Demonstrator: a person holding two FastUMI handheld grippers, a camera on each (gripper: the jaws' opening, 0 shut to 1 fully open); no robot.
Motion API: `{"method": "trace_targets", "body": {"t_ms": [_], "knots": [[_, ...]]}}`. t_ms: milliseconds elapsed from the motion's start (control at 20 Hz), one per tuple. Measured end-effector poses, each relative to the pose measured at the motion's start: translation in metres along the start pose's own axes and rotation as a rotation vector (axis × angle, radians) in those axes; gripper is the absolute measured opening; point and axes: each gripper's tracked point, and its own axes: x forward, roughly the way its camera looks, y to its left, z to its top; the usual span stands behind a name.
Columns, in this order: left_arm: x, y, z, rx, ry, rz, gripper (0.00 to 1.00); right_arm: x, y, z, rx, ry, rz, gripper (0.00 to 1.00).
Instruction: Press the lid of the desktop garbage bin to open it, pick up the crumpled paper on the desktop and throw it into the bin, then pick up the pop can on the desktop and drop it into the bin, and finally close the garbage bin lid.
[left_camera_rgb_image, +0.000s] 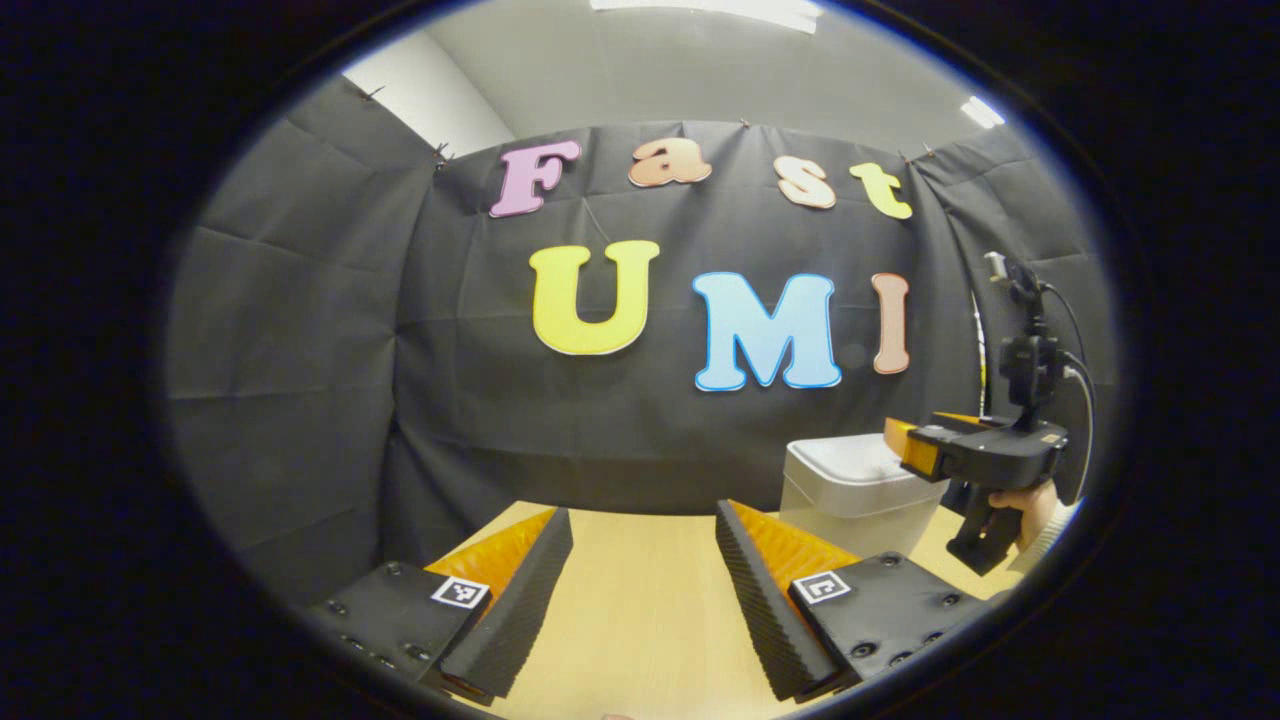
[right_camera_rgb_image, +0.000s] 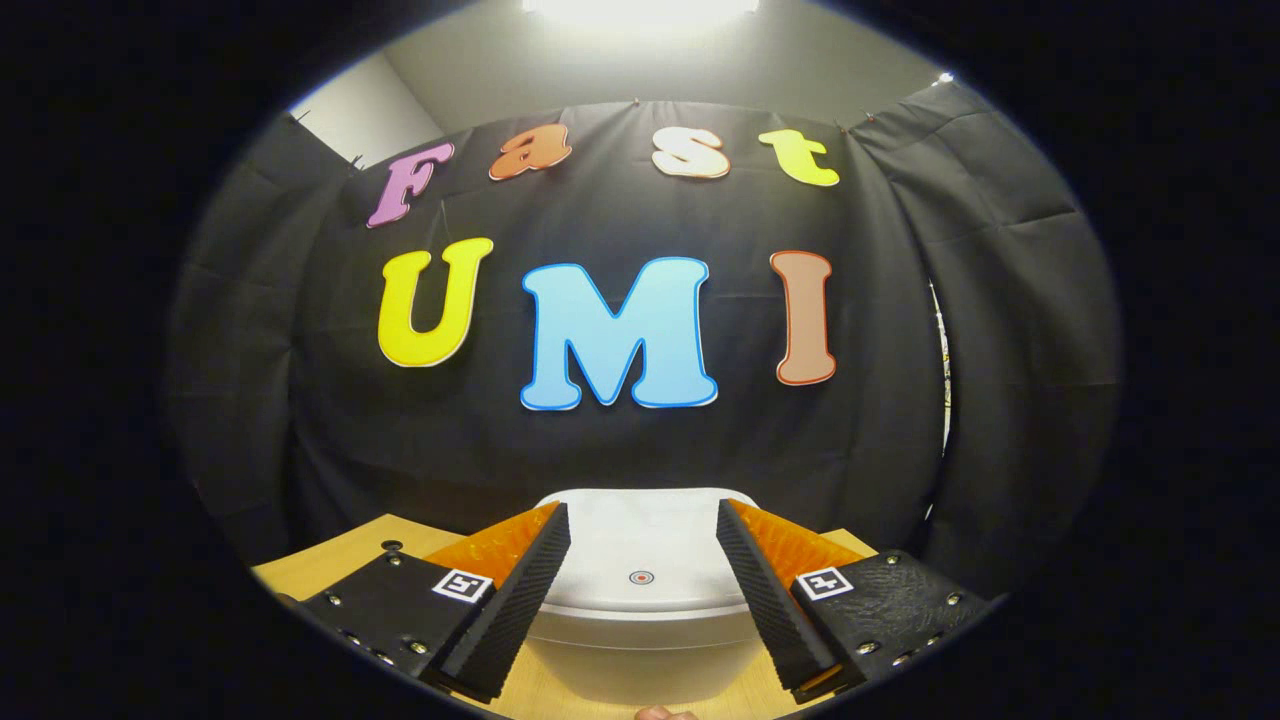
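Right claw (right_camera_rgb_image: 643, 590): fingers standing wide apart, gripping nothing, hovering just over the garbage bin (right_camera_rgb_image: 640, 640). In the right gripper view the bin's lid (right_camera_rgb_image: 640, 550) is lying shut between the two fingers, a small round mark (right_camera_rgb_image: 641, 577) showing on its top near the front edge; whether the fingers are touching the lid cannot be told.

Garbage bin: pale, rounded body, sitting on the wooden bench (right_camera_rgb_image: 320, 570) close to the black cloth wall (right_camera_rgb_image: 640, 440). In the left gripper view the same bin (left_camera_rgb_image: 850, 495) is standing at the right, near the back of the bench (left_camera_rgb_image: 640, 620), with the right claw (left_camera_rgb_image: 900, 440) reaching over its lid from the right side, a hand (left_camera_rgb_image: 1025, 505) holding its grip and a small camera mast (left_camera_rgb_image: 1030, 350) rising above its body.

Left claw (left_camera_rgb_image: 645, 590): fingers spread wide, holding nothing, hanging over bare bench (left_camera_rgb_image: 640, 620) well to the left of the bin.

Surroundings: black cloth wall (left_camera_rgb_image: 300, 350) enclosing the booth on three sides; pale ceiling with a light panel (right_camera_rgb_image: 640, 8) glowing above.
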Motion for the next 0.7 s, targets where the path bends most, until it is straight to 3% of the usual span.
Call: {"method": "trace_targets", "body": {"t_ms": [700], "knots": [[-0.028,-0.010,0.005,-0.004,-0.079,0.108,0.94,-0.115,0.016,0.010,-0.012,0.063,0.166,0.95]]}}
